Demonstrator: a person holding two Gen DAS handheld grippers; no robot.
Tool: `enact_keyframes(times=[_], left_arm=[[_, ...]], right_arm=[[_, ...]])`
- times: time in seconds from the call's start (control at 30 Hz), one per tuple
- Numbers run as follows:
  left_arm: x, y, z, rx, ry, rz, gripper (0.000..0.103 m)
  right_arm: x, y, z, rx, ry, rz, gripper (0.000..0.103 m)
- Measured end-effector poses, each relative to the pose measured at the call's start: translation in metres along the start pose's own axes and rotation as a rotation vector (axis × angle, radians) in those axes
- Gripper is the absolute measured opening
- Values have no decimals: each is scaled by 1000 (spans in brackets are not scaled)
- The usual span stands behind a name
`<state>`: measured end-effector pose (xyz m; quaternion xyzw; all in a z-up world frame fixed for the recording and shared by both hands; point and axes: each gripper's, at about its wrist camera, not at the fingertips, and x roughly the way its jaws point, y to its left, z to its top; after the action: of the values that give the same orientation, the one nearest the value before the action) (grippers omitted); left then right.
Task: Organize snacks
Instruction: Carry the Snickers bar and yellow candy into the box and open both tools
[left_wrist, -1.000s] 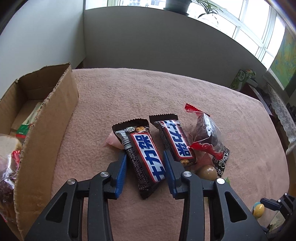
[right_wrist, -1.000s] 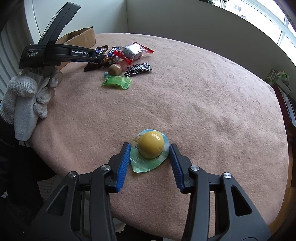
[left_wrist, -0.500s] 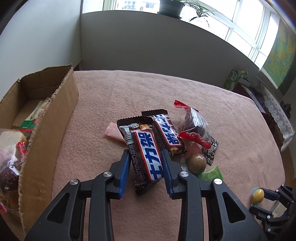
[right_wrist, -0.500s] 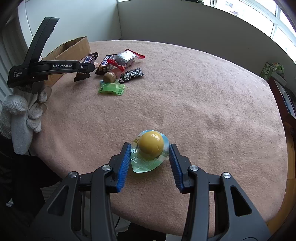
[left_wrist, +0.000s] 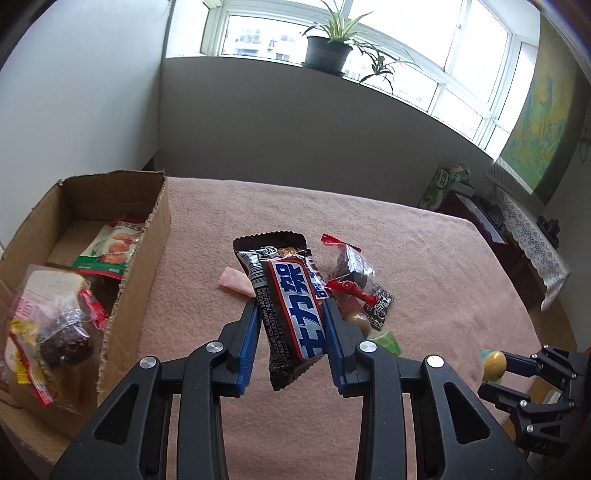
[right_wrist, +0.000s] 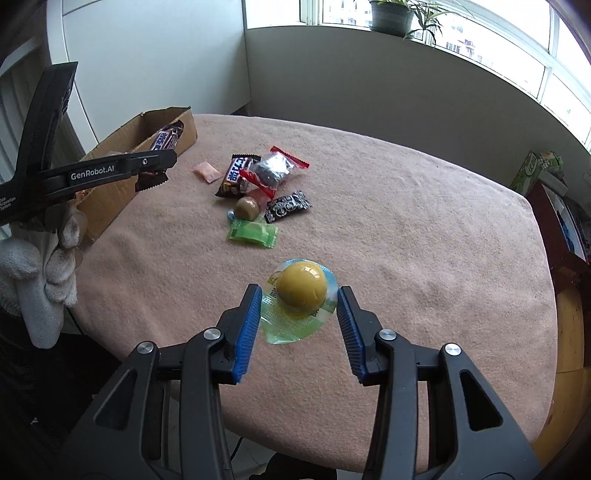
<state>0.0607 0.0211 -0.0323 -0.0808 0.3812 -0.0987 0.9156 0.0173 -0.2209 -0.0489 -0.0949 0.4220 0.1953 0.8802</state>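
Note:
My left gripper (left_wrist: 290, 325) is shut on a brown chocolate bar (left_wrist: 291, 306) with blue lettering, held tilted above the pink tablecloth (left_wrist: 424, 258). The open cardboard box (left_wrist: 147, 258) stands to its left, holding several packets. A second chocolate bar (right_wrist: 236, 175) lies on the cloth in the snack pile. My right gripper (right_wrist: 299, 306) is shut on a yellow jelly cup (right_wrist: 301, 286) by its clear rim, lifted off the cloth near the front edge. In the right wrist view the left gripper (right_wrist: 166, 162) hangs beside the box (right_wrist: 110, 206), the bar's end (right_wrist: 149, 181) poking below it.
On the cloth lie a pink candy (right_wrist: 207, 171), a red-ended cake packet (right_wrist: 275, 170), a black sachet (right_wrist: 288, 206), a brown ball (right_wrist: 247, 208) and a green candy (right_wrist: 253, 234). A gloved hand (right_wrist: 48, 266) holds the left gripper. Cabinets (left_wrist: 480, 218) stand past the table's right side.
The left gripper closed on the chocolate bar, then lifted it off the cloth and nearer the box. The right gripper rose with the jelly cup in it.

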Motion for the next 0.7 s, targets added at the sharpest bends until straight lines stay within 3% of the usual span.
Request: enact_keyframes(times=[0.33,0.7], left_arm=[[-42,38,-3,-44,-99,24,32],[-68,122,-3,-187,-151,104,32]], right_arm=[[2,52,54,-52,-62,46,44],[32,123,123,-71,-81,173,44]])
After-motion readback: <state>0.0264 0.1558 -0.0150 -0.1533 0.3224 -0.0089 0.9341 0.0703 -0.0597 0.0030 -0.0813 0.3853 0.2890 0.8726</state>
